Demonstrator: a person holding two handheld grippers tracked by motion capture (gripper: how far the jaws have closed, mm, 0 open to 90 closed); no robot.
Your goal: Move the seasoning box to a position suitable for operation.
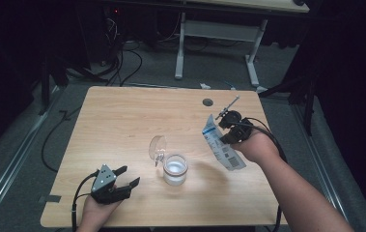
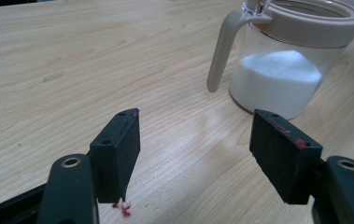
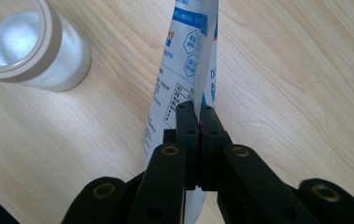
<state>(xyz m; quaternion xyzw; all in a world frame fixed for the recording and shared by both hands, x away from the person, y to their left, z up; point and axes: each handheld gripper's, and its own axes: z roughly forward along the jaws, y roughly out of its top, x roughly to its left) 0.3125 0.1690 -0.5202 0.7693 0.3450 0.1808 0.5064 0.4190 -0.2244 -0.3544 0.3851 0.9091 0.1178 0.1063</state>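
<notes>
Packet (image 1: pixel 222 144) is pinched by the right gripper (image 1: pixel 225 126) at three o'clock of the jar (image 1: pixel 175 169); left gripper (image 1: pixel 126 177) is spread wide at eight o'clock.

In the left gripper view, the clear glass jar with a beige plastic rim and handle (image 2: pixel 286 65) is cut off by the top edge, hiding its lid. In the right gripper view, the white and blue printed pouch (image 3: pixel 184 70) runs past the top edge, its lower part hidden behind the black jaws, and its small print is unreadable. The same jar (image 3: pixel 30 44) is clipped at the upper left corner there.
</notes>
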